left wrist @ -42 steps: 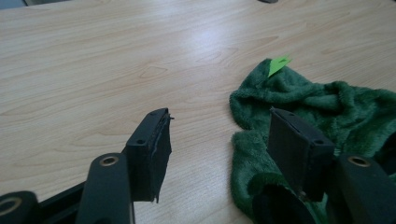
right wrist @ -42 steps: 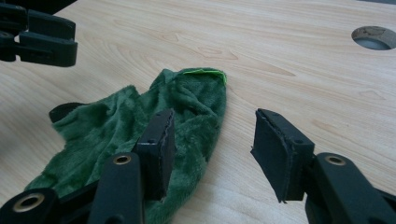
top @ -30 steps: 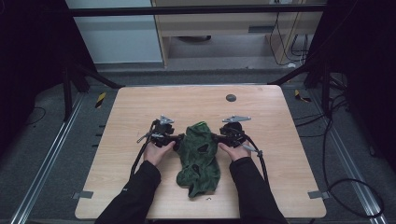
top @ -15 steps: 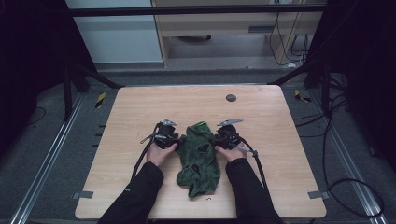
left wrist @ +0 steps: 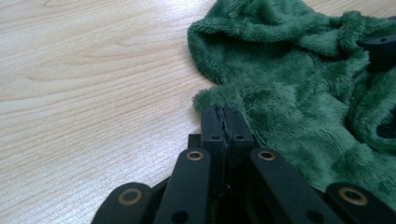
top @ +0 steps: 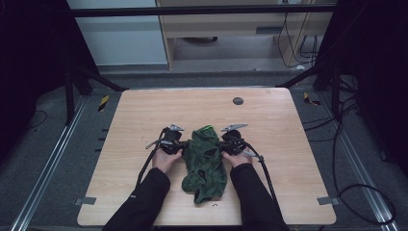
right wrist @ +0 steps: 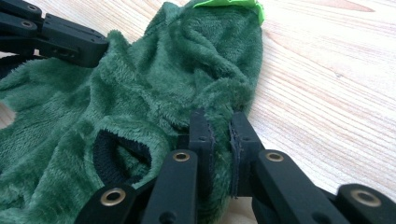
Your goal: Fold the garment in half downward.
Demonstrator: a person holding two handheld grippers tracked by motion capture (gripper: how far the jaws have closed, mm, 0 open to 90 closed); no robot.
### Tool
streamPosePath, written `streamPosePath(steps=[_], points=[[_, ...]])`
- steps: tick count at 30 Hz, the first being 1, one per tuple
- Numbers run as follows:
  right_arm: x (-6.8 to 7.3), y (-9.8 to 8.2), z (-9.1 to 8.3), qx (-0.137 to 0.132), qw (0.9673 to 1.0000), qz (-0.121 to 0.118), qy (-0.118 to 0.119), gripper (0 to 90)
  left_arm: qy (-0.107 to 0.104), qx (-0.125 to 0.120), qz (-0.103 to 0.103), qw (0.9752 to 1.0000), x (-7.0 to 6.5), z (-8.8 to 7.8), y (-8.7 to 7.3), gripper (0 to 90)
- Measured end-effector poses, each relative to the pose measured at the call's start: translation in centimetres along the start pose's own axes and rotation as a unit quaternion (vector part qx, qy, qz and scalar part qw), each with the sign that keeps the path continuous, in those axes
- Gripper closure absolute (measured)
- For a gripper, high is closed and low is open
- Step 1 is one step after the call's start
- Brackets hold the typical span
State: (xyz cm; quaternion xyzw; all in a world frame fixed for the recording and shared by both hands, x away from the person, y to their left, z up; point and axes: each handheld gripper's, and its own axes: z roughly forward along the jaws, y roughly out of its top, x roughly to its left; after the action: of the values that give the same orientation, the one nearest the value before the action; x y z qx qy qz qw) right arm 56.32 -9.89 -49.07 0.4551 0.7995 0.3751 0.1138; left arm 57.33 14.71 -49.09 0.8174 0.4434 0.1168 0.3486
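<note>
A dark green fleece garment (top: 204, 159) lies crumpled in the middle of the wooden table (top: 144, 110), with a bright green tag (right wrist: 229, 3) at its far end. My left gripper (top: 180, 143) is at the garment's left edge. Its jaws (left wrist: 223, 114) are pressed together with the fleece rim (left wrist: 219, 95) at their tips. My right gripper (top: 225, 143) is at the right edge, jaws (right wrist: 220, 123) shut with a fold of fleece between them. The left gripper's black jaws (right wrist: 70, 39) show across the cloth in the right gripper view. A black-lined opening (right wrist: 119, 149) sits near the right jaws.
A small dark round disc (top: 237, 101) lies on the table beyond the garment. Cables trail from both grippers toward the near edge. Dark frame legs and floor cables surround the table. Bare wood lies left, right and beyond the cloth.
Both grippers have moved inward against the garment's two sides over the last second. The cloth has bunched slightly between them.
</note>
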Motion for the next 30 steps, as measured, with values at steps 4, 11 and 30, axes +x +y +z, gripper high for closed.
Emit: streamPosePath(steps=[4, 11, 30], points=[[0.0, 0.2, -0.4, -0.006, 1.0000, 0.000, 0.001, 82.7, -0.007, -0.009, 0.008, 0.9999, -0.3, -0.7, 0.2, 89.4], [0.1, 0.8, -1.5, -0.030, 0.9995, -0.003, 0.009, 82.8, -0.013, -0.036, 0.017, 0.9991, -0.9, -2.3, 1.2, 89.6], [1.5, 2.9, -6.1, -0.106, 0.9926, -0.051, 0.032, 82.6, -0.014, -0.115, 0.069, 0.9909, -3.3, -8.1, 3.7, 89.5]])
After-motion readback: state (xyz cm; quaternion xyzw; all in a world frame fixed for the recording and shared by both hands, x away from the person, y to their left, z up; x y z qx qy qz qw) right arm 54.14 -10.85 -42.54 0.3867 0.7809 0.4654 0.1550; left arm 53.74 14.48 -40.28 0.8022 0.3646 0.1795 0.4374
